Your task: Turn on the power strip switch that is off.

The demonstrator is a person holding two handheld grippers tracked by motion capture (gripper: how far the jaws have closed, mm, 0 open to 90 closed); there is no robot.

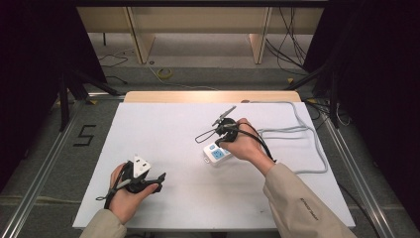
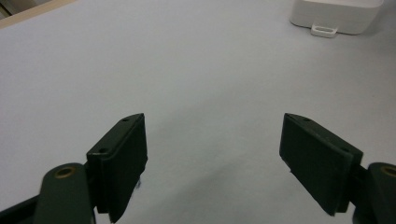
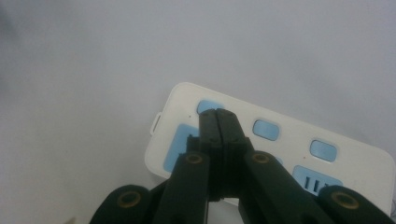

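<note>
A white power strip with light-blue sockets and buttons lies right of the table's middle. My right gripper comes down on it from above, held in the person's right hand. In the right gripper view the gripper is shut with nothing between its jaws, and its tips rest at a small blue button near the end of the strip. My left gripper is at the front left, low over the table. It stands open with nothing between its fingers, and the strip's end lies far ahead.
A grey cable runs from the strip and loops over the table's right side to the back edge. The white table top has a wooden strip along its far edge. Black curtains and metal rails flank the table.
</note>
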